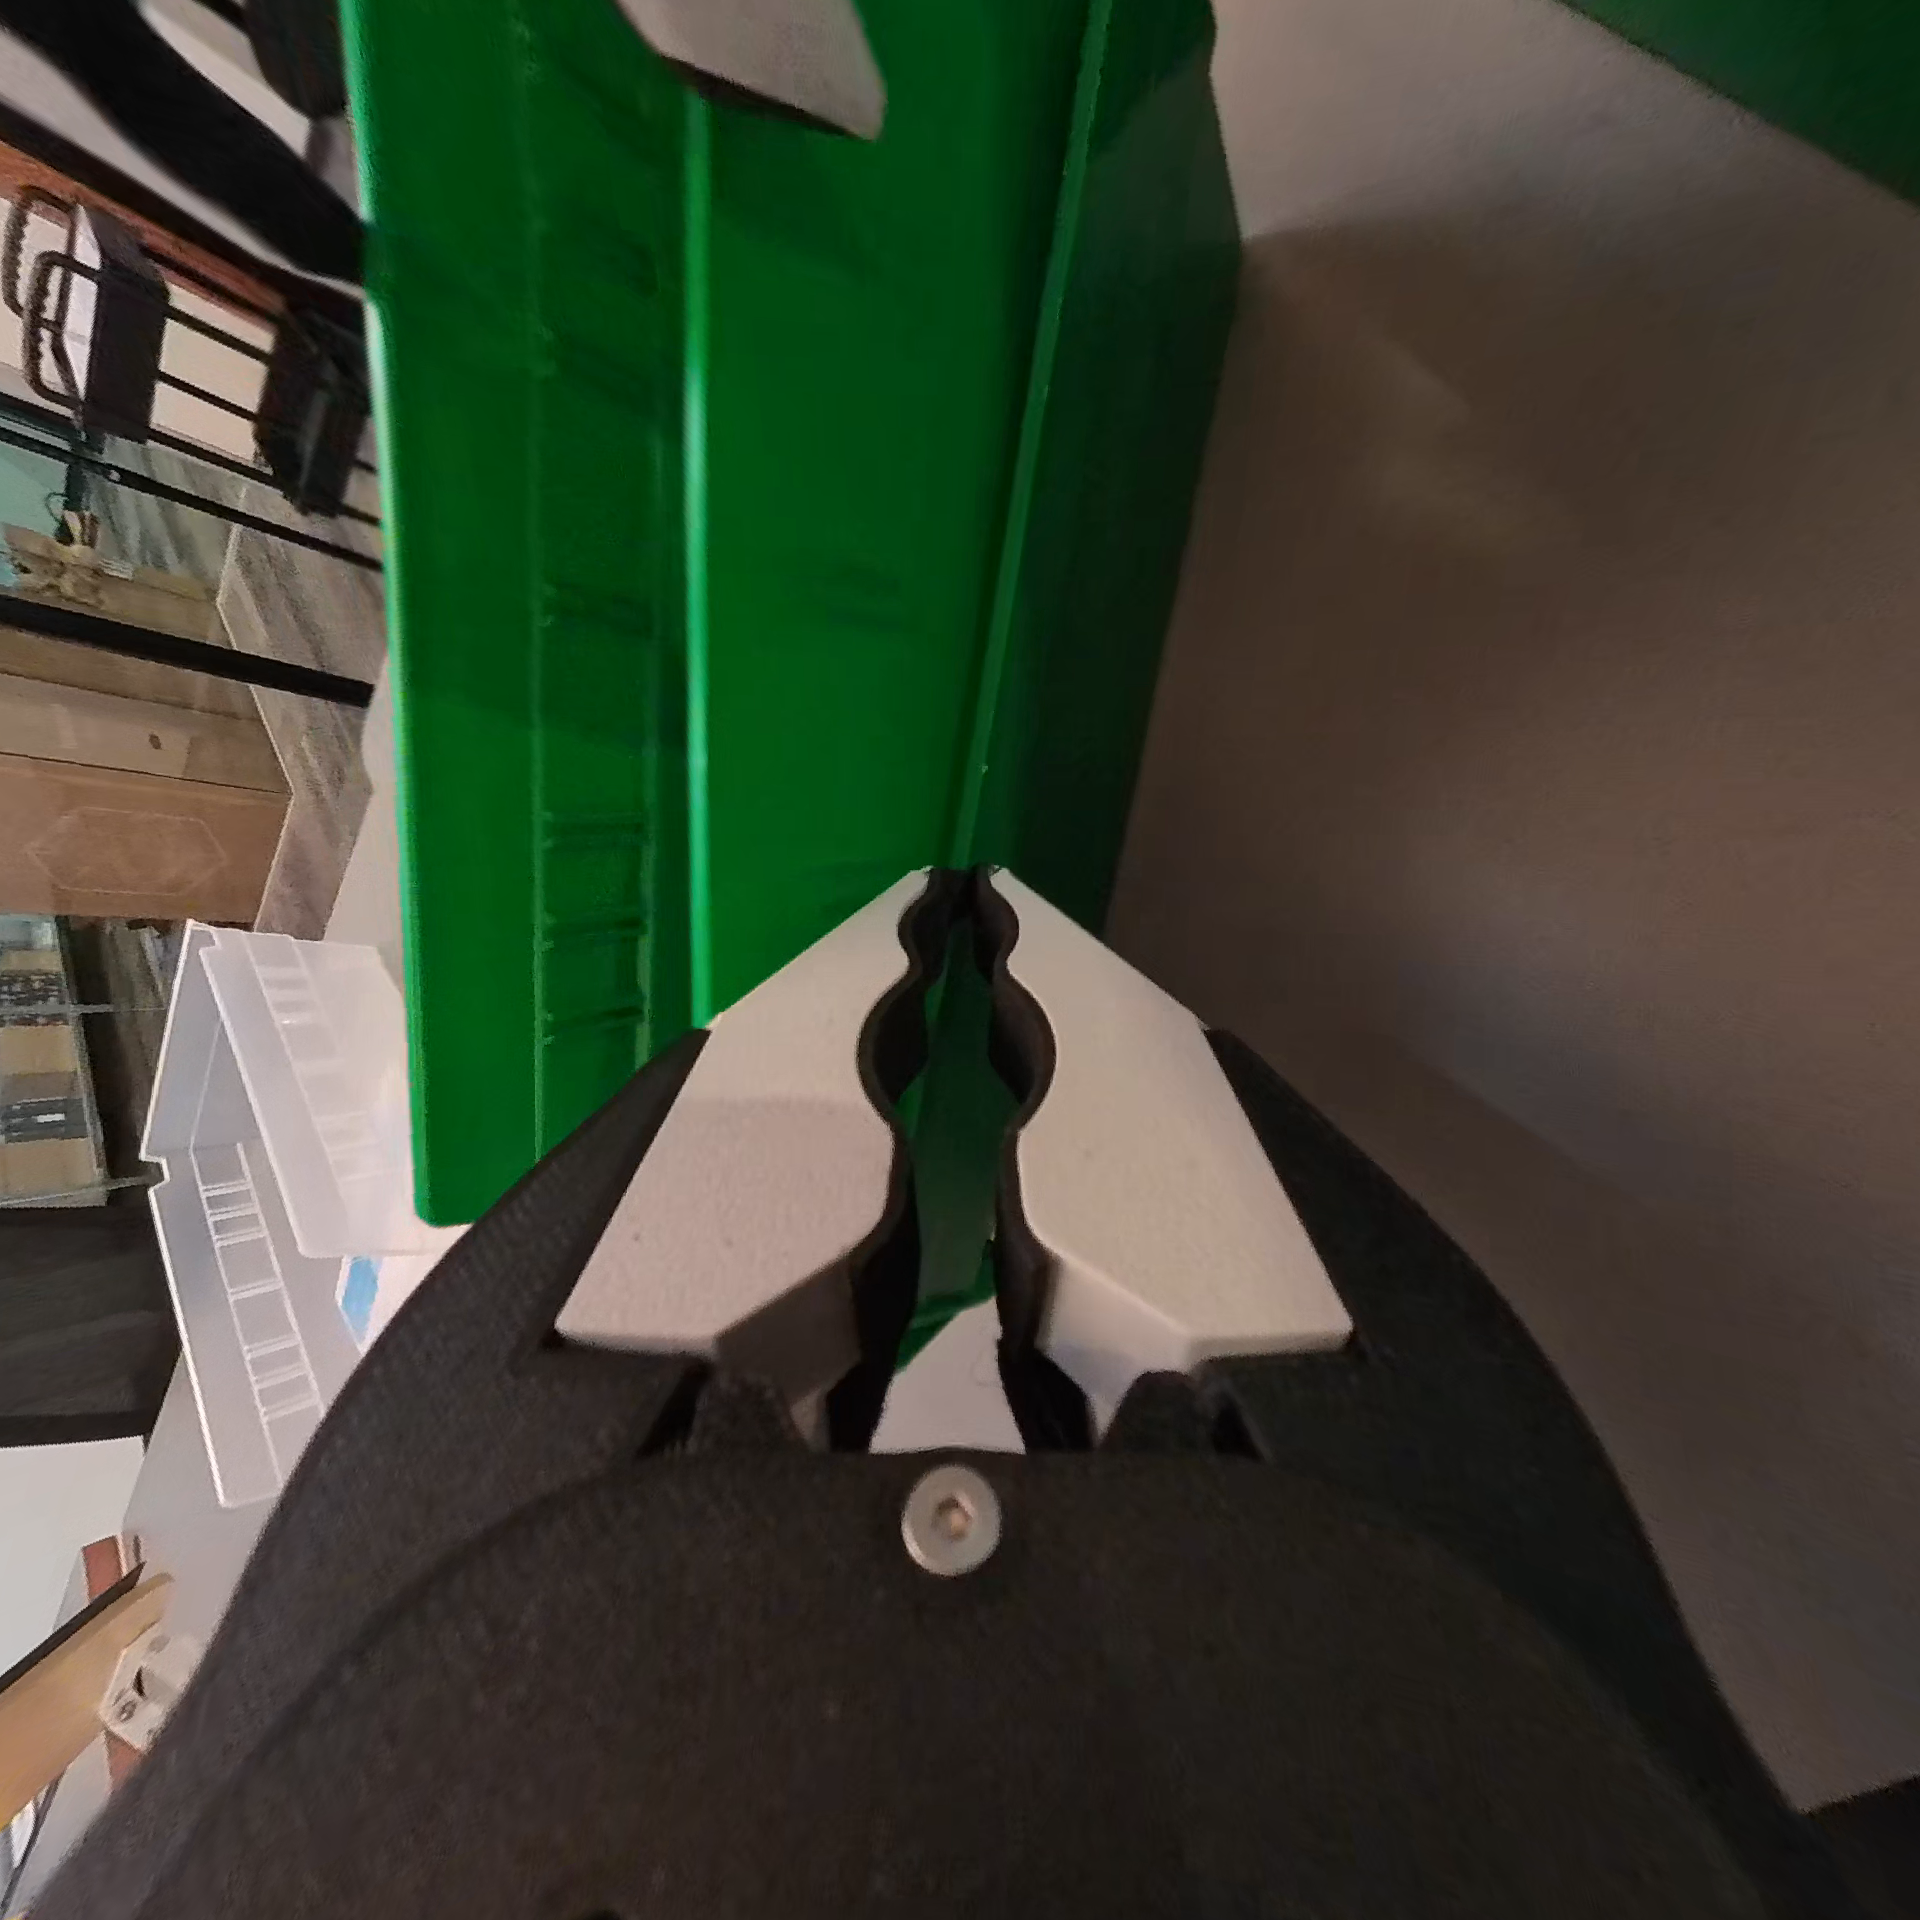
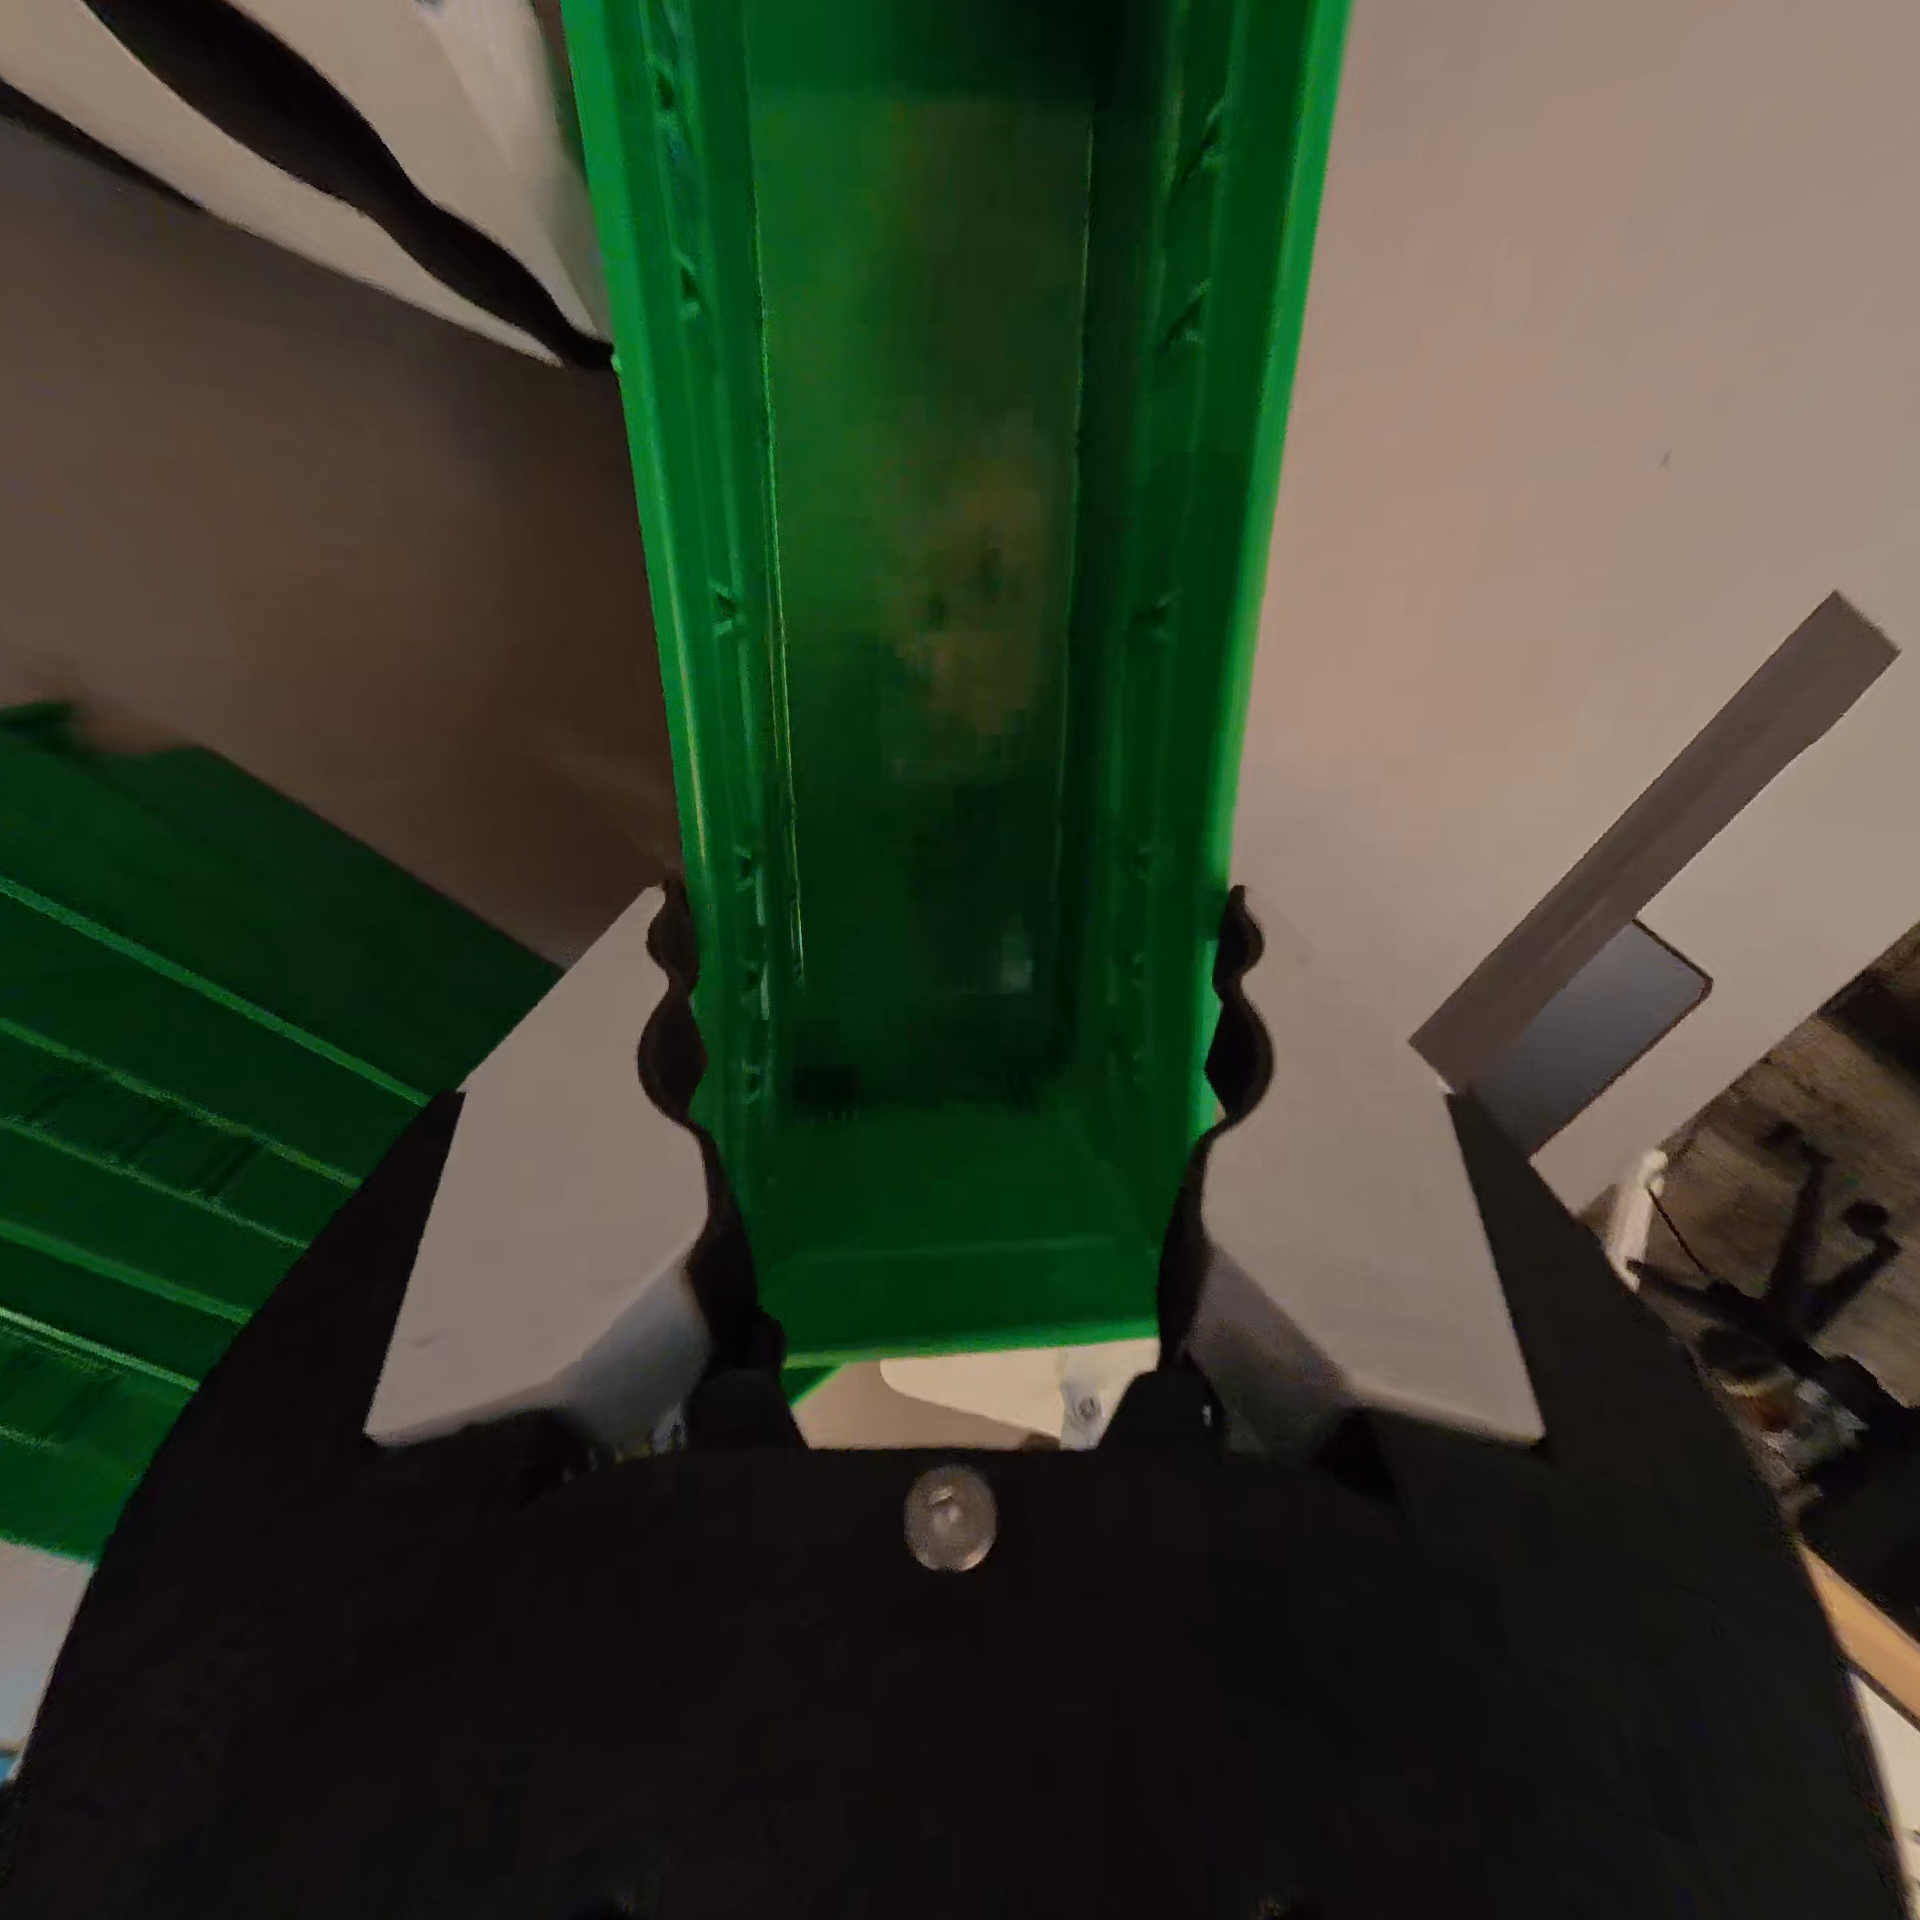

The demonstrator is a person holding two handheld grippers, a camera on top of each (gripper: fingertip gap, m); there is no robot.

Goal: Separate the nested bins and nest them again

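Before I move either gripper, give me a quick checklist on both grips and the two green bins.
1. Left gripper pinching a thin wall edge of its green bin: ok.
2. Right gripper spanning the narrow green bin, fingers against both outer walls: ok.
3. Bins separated: ok; the right wrist view shows a second green bin apart at lower left.
4. Narrow bin empty inside: ok.
5. Which bin is inner or outer: cannot tell.
6. White table near the bins bare: ok.
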